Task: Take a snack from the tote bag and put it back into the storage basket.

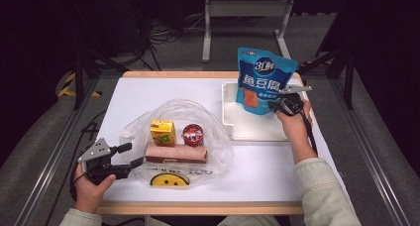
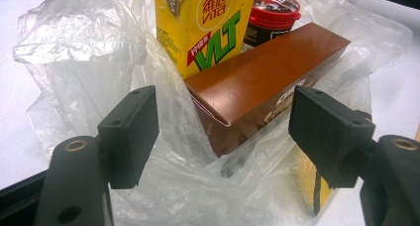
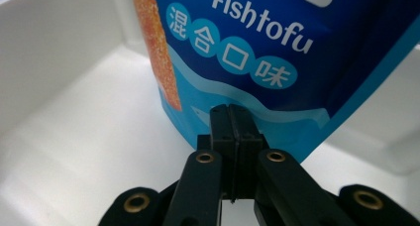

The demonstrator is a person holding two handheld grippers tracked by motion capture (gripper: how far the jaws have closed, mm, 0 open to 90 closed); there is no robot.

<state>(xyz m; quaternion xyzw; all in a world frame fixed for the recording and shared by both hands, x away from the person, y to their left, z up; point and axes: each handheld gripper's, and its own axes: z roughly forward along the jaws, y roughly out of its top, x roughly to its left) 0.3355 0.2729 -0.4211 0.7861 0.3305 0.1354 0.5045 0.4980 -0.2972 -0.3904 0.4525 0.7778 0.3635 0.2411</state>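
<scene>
While right gripper [image 1: 277, 106] fingers clamp blue pouch [image 1: 262, 80] over white tray [image 1: 247, 129], left gripper [image 1: 130, 155] fingers apart.

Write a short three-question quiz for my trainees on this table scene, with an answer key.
1. True or false: the right gripper is shut on the blue snack pouch.
2. Which item stands upright inside the clear plastic bag? A) the yellow drink carton B) a glass bottle C) a green apple
3. Fill in: the left gripper has its jaws ____ beside the brown box.

Key
1. True: the jaws pinch the pouch's lower edge, holding it over the white tray.
2. A: the carton stands next to a red-lidded cup.
3. Open: in the left gripper view the pads stand apart on either side of the box's end, not pressing it.
</scene>
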